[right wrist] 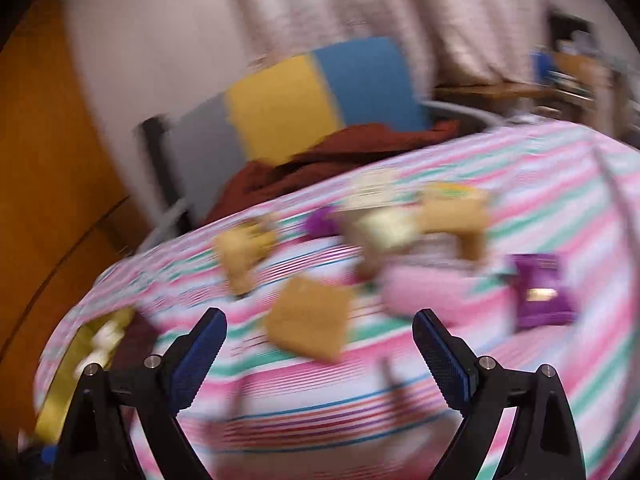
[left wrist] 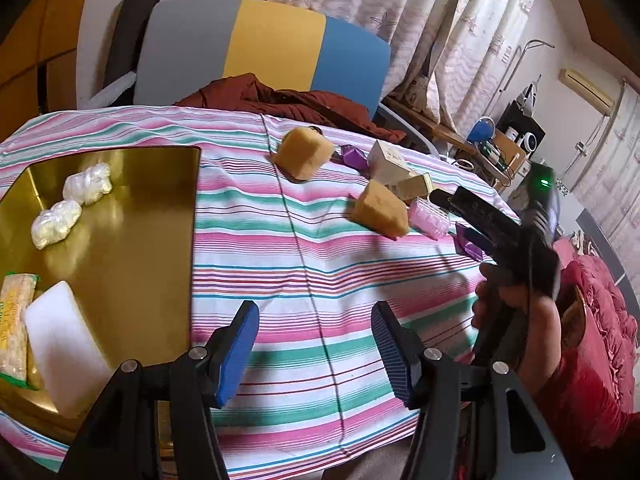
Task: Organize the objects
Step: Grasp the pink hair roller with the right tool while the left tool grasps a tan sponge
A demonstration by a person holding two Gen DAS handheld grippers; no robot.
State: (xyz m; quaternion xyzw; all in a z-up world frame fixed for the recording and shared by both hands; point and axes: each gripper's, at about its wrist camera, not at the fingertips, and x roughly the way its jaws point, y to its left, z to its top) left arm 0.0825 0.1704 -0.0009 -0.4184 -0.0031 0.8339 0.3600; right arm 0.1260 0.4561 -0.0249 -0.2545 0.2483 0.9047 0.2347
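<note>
Both claws gape apart, empty: left claw (left wrist: 316, 354) by gold tray (left wrist: 120, 248), right claw (right wrist: 320, 354) over tan sponge (right wrist: 310, 318) on striped surface (left wrist: 320, 280). Labels unreadable.

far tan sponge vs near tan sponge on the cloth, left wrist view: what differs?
The far sponge sits mid-cloth with clear space to its left; the near sponge lies further right, against a pink box. The far one shows a rounded top, the near one a flatter, wedge-like face. Both are tan, on the striped cloth, outside the gold tray.

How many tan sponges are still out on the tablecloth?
2: far sponge near the table's back edge, near sponge beside the pink box. The blurred right wrist view may show another.
</note>
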